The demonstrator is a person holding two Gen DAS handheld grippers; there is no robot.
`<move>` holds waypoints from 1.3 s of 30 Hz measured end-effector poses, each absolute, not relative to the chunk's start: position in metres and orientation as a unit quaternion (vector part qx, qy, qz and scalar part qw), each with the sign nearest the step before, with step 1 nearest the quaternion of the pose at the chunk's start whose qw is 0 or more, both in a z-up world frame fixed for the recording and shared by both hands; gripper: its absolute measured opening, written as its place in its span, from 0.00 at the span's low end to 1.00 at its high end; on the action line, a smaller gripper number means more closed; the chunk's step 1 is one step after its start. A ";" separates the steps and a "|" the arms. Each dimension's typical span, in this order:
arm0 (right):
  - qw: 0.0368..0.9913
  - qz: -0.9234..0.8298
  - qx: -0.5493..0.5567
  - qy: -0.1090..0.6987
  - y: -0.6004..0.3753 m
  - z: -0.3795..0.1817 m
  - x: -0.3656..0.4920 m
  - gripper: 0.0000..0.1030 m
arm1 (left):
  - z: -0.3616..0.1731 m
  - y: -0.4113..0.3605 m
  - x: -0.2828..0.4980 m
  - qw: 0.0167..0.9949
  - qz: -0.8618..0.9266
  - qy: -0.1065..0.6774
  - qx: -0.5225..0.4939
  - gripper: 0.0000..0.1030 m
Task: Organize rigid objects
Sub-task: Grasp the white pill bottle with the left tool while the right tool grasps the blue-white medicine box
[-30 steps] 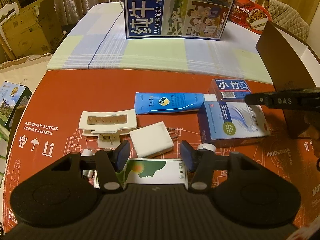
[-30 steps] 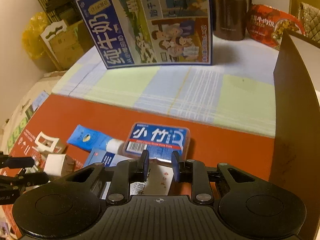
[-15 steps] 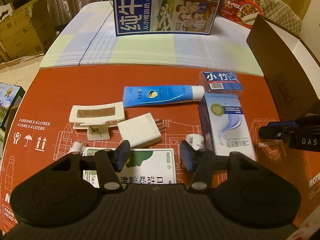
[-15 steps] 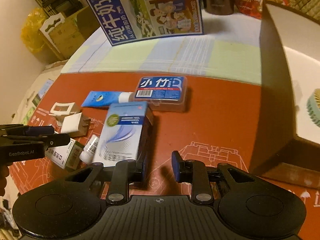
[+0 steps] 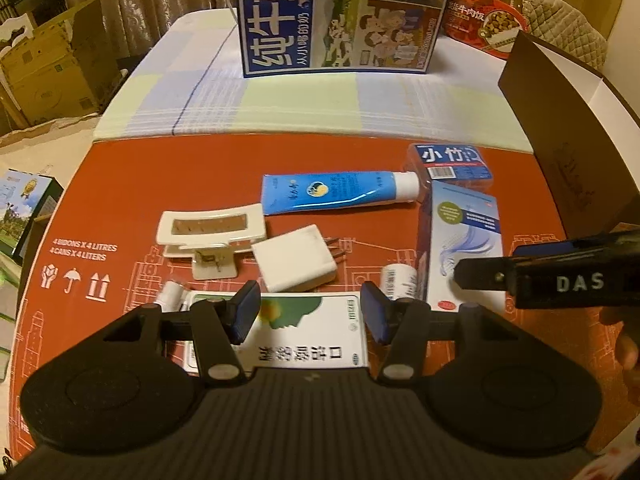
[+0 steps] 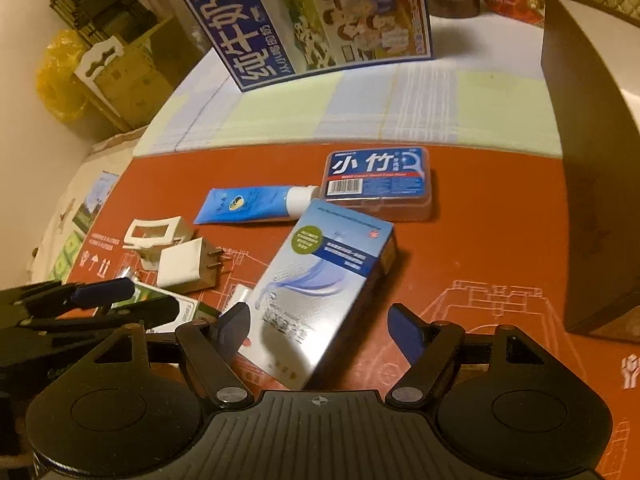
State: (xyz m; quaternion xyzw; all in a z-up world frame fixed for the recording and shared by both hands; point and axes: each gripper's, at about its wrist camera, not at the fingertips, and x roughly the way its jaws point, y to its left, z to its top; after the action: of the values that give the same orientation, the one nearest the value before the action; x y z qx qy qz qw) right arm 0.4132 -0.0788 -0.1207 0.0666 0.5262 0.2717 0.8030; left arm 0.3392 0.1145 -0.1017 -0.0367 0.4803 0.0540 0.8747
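Note:
Several small items lie on a red cardboard sheet [image 5: 140,184]. My left gripper [image 5: 310,314] is open over a white and green box [image 5: 304,336]. My right gripper [image 6: 320,330] is open around the near end of a silver-blue box [image 6: 320,276], which also shows in the left wrist view [image 5: 462,240]. Nearby lie a blue tube [image 5: 336,194], a white charger plug [image 5: 296,258], a white clip [image 5: 210,232], a floss case [image 6: 378,178] and a small white bottle [image 5: 396,280].
A tall brown open box [image 6: 588,168] stands at the right. A large blue milk carton [image 5: 340,16] stands at the back on a checked cloth [image 5: 304,108]. A red food pack [image 5: 484,20] lies behind it. Cardboard boxes [image 5: 44,72] sit on the floor at left.
My right gripper has opened wider and moved onto the near end of the silver-blue box. My left gripper has stayed open over the white and green box.

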 end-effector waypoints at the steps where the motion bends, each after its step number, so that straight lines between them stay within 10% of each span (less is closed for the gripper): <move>1: 0.803 0.266 0.068 0.529 -0.076 -0.122 0.415 0.71 | -0.102 0.115 0.340 0.875 0.054 0.480 -0.036 0.49; 25: 0.819 0.239 0.051 0.519 -0.111 -0.132 0.410 0.65 | -0.114 0.072 0.355 0.874 -0.038 0.484 -0.015 0.46; 39: 0.820 0.290 -0.017 0.493 -0.104 -0.132 0.407 0.65 | -0.144 0.065 0.376 0.858 -0.050 0.510 -0.004 0.22</move>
State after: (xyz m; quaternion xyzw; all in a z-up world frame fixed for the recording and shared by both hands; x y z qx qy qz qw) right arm 0.4069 -0.1045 -0.1317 -0.0173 0.4935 0.2903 0.8197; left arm 0.3758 0.0646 -0.1439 -0.0045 0.5105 -0.0497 0.8584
